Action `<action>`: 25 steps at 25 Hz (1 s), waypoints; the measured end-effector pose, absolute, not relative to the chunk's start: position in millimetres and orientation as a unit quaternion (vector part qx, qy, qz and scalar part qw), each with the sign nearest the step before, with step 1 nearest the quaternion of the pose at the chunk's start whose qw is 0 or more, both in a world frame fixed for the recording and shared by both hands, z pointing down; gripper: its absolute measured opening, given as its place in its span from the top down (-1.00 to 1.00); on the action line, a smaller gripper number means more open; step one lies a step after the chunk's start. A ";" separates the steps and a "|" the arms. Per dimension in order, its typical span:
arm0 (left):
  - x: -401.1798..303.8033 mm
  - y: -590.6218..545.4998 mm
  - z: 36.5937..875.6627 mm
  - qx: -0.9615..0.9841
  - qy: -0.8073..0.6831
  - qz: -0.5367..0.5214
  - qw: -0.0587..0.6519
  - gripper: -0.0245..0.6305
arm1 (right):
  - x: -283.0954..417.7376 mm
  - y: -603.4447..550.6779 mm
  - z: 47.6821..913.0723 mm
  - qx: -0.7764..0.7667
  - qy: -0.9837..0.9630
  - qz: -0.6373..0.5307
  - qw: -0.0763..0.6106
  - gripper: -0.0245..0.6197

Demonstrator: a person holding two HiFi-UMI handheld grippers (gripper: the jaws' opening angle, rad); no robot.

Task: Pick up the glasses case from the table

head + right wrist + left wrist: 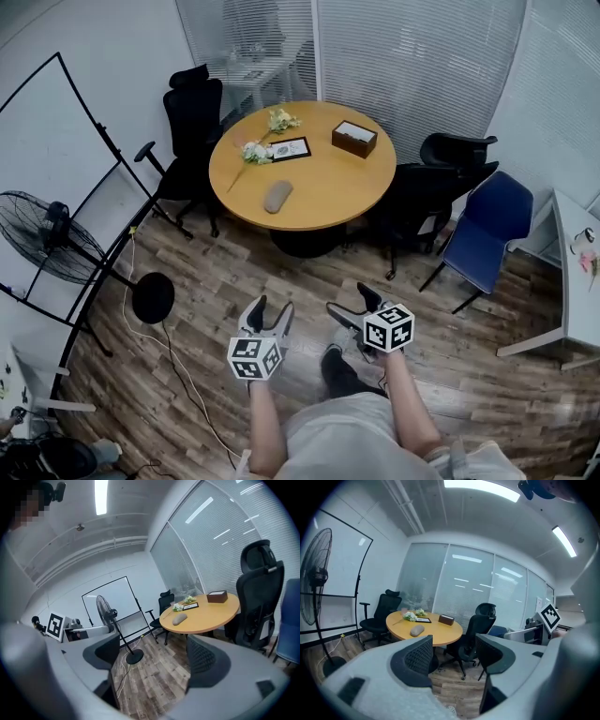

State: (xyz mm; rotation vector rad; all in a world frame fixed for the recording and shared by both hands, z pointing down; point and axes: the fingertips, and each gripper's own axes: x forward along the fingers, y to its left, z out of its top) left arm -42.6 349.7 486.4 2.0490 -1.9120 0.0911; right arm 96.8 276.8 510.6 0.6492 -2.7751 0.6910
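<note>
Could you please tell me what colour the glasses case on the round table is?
Grey-beige; the glasses case shows best in the head view.

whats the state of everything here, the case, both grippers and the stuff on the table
glasses case: closed, lying flat on the round table, untouched
left gripper: open, empty, well short of the table
right gripper: open, empty, well short of the table
tissue box: upright on the table
flowers: lying on the table
fan: standing on the floor
</note>
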 end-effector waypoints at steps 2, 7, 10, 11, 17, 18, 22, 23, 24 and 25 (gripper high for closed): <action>-51.6 331.0 485.2 0.720 -0.672 0.034 0.170 0.08 | 87.8 257.8 509.6 0.221 -0.940 0.241 0.100 -0.42; -70.1 282.5 474.8 0.714 -0.678 0.028 0.173 0.08 | 67.2 210.1 503.3 0.213 -0.941 0.242 0.105 -0.42; -79.1 257.7 473.5 0.711 -0.680 0.031 0.176 0.08 | 56.5 184.2 501.4 0.211 -0.940 0.247 0.102 -0.42; -82.7 250.4 473.5 0.710 -0.681 0.032 0.177 0.08 | 52.4 176.5 501.7 0.210 -0.940 0.249 0.103 -0.42; -107.4 209.8 474.6 0.700 -0.689 0.030 0.184 0.08 | 28.0 133.9 508.2 0.200 -0.939 0.262 0.103 -0.42; -112.1 203.6 476.0 0.698 -0.690 0.028 0.188 0.08 | 23.0 127.8 510.3 0.199 -0.939 0.260 0.105 -0.42; -126.6 177.4 481.3 0.692 -0.695 0.027 0.194 0.08 | 1.5 109.3 515.0 0.180 -0.947 0.238 0.120 -0.42; -130.0 169.7 482.2 0.692 -0.695 0.027 0.194 0.08 | -4.3 104.6 516.1 0.175 -0.948 0.235 0.123 -0.42; -133.3 161.7 482.3 0.691 -0.696 0.027 0.195 0.08 | -9.8 99.3 517.0 0.171 -0.949 0.235 0.124 -0.42; -136.3 153.9 481.7 0.691 -0.696 0.027 0.196 0.08 | -14.6 93.8 517.5 0.167 -0.949 0.236 0.124 -0.42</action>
